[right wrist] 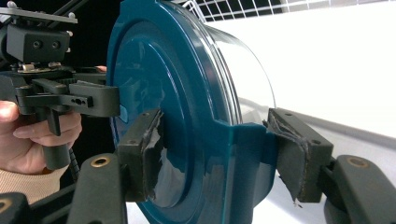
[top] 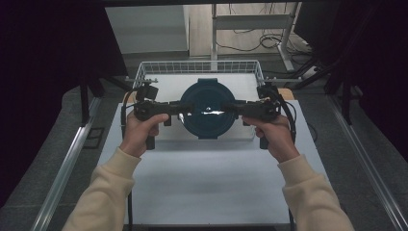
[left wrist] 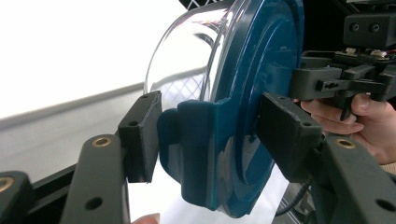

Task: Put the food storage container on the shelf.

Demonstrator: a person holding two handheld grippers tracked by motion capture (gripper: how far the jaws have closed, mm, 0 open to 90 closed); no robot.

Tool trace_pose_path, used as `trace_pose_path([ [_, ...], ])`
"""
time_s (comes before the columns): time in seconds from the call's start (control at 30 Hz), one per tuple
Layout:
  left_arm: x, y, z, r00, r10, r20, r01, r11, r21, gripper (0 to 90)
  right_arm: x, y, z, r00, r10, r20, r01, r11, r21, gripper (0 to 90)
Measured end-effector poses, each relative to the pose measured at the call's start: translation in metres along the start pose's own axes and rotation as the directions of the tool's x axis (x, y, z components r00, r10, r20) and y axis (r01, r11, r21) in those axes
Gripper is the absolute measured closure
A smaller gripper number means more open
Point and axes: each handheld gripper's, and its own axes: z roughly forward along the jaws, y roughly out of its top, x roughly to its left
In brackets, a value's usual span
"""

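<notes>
The bench (top: 207,183) is seen from the high view as a pale surface; its near edge is cut off by the forearms. At its far end a white wire basket (top: 144,72) is stood, its floor partly hidden behind the container. A round clear container with a dark blue lid (top: 208,109) is held above the bench, just in front of the basket, lid towards the camera. In that view its transparent body is concealed behind the lid, and a bright glare across the middle obscures the lid's surface.

The left tongs (top: 185,108) are closed on the lid's blue side tab (left wrist: 196,149) at the container's left edge; both pads are seen pressed against it in the left gripper view. The right tongs (top: 231,108) are clamped on the opposite tab (right wrist: 247,149); the pads there are frayed. The lower rim is cut off in both gripper views.
</notes>
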Motion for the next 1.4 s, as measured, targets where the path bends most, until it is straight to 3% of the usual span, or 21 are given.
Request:
trace_pose_path([
  [0.23, 0.004, 0.018, -0.004, 0.9999, 0.014, -0.006, -0.014, 0.9998, -0.016, 41.2, 0.001, 0.021, 0.004, 0.9998, -0.018, -0.006, 0.018, 1.0, -0.005, 38.2],
  [0.47, 0.015, 0.033, -0.004, 0.9999, -0.012, 0.004, 0.012, 0.9997, -0.023, 41.2, -0.003, 0.04, 0.013, 0.9998, -0.019, -0.006, 0.019, 1.0, 0.004, 38.5],
  [0.73, 0.023, 0.051, 0.0, 0.9998, -0.014, 0.017, 0.015, 0.9993, -0.035, 41.2, -0.008, 0.061, 0.017, 0.9996, -0.029, -0.002, 0.029, 1.0, 0.009, 39.0],
  [1.03, 0.042, 0.071, 0.016, 0.9986, -0.049, 0.022, 0.049, 0.9987, -0.014, 41.2, -0.028, 0.077, 0.028, 0.9997, 0.025, -0.003, -0.025, 1.0, 0.013, 39.0],
  [1.13, 0.05, 0.072, 0.02, 0.9977, -0.063, 0.027, 0.063, 0.998, -0.01, 41.2, -0.034, 0.079, 0.033, 0.9995, 0.031, 0.006, -0.031, 0.999, 0.015, 39.0],
  [1.27, 0.062, 0.07, 0.026, 0.9957, -0.09, 0.023, 0.09, 0.9959, 0.008, 41.1, -0.043, 0.079, 0.043, 0.9971, 0.075, 0.01, -0.075, 0.996, 0.038, 38.8],
  [1.4, 0.069, 0.07, 0.031, 0.991, -0.132, 0.022, 0.132, 0.9913, 0.007, 41.0, -0.051, 0.077, 0.051, 0.9953, 0.096, 0.014, -0.097, 0.994, 0.049, 38.4],
])
